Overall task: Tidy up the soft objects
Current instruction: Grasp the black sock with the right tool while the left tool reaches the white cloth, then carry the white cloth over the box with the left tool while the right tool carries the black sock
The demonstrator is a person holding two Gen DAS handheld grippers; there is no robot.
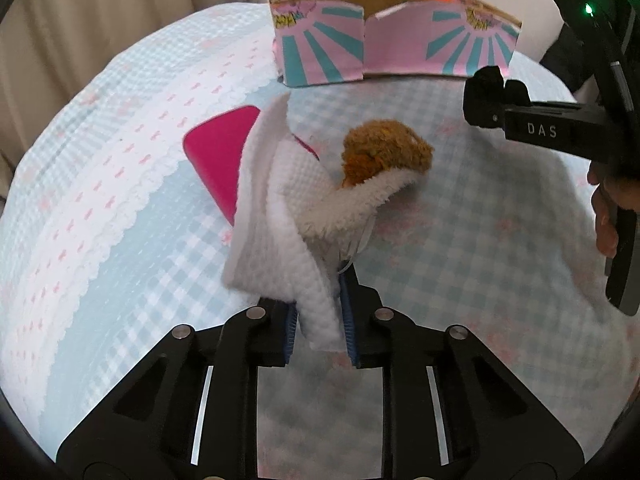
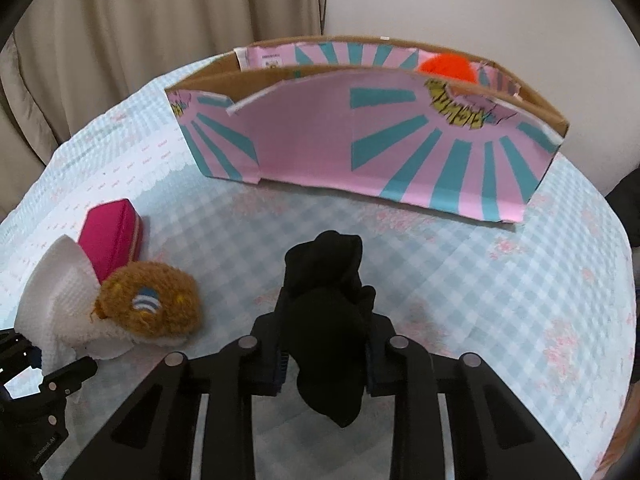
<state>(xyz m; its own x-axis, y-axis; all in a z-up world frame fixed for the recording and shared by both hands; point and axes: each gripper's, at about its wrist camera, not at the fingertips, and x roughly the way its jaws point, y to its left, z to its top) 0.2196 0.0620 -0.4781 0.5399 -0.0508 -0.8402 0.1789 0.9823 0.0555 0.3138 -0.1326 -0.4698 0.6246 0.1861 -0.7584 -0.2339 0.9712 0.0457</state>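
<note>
One pink-teal cardboard box (image 2: 400, 152) stands at the bed's (image 2: 480, 280) far edge w/ one orange plush (image 2: 448, 68) inside. Left gripper (image 1: 320, 332) jaws clamp one white plush (image 1: 288, 208) w/ brown head mid-bed, beside one magenta pouch (image 1: 220, 152). Right gripper (image 2: 324, 364) jaws clamp one black cloth (image 2: 328, 320).

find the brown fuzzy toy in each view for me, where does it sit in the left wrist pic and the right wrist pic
Left wrist view: the brown fuzzy toy sits just right of centre, above the white cloth, with the pink case to its left.
Right wrist view: it lies at lower left, striped patch showing, against the same cloth, below the pink case.
Shared landmark: the pink and teal cardboard box, at the far side of the bed in both views.
</note>
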